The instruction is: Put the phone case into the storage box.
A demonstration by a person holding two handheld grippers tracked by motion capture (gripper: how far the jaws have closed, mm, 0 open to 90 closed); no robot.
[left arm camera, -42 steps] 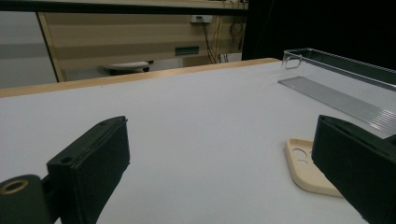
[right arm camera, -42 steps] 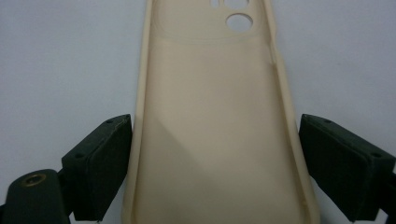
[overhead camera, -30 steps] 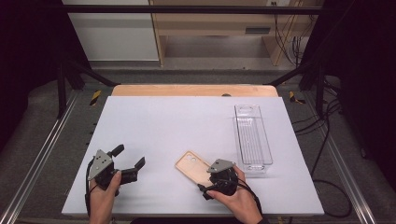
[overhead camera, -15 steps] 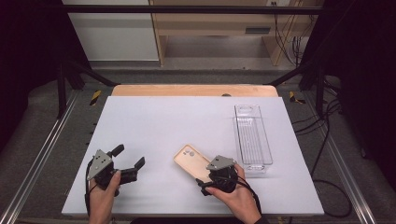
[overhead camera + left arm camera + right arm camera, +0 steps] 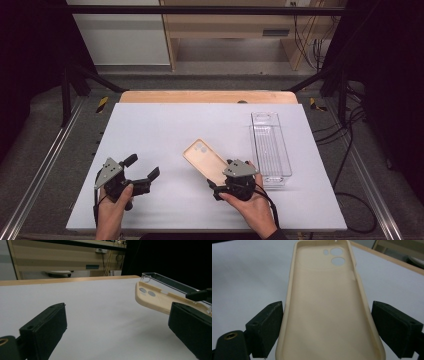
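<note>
The right gripper [image 5: 231, 176] clamps the case [image 5: 205, 159] by its long edges near the table's [image 5: 150, 125] front edge. The grip looks shallow; the case could slip. The left gripper [image 5: 141, 167] gapes wide, empty.

in the high view the right tongs [image 5: 223, 183] and hand cover the near end of the beige phone case [image 5: 202, 158], whose near end also runs off the bottom edge of the right gripper view, so the grip on it cannot be told.
</note>
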